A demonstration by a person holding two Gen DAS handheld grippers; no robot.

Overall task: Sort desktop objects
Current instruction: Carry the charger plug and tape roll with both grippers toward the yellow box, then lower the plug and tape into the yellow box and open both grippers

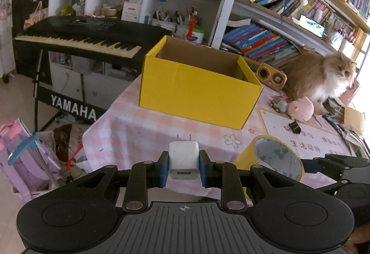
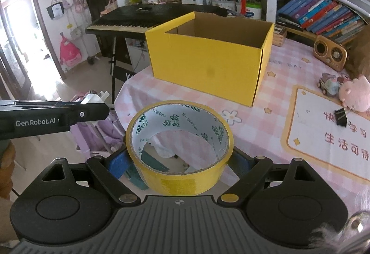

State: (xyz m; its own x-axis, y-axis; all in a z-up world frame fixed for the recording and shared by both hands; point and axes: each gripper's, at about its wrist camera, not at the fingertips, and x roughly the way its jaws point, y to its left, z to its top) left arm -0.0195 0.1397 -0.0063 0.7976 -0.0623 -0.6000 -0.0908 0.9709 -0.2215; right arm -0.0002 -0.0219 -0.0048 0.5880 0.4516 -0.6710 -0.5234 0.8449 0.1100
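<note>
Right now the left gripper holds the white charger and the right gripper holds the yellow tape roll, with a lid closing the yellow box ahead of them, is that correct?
Not quite: the yellow box has no lid and stands open, its brown inside showing in the right wrist view. The rest holds: the left gripper is shut on the white charger, and the right gripper grips the yellow tape roll.

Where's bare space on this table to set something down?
Bare checked cloth lies between the yellow box and the near edge. Crowded on the right: binder clip, pink plush, toy car, cat.
</note>
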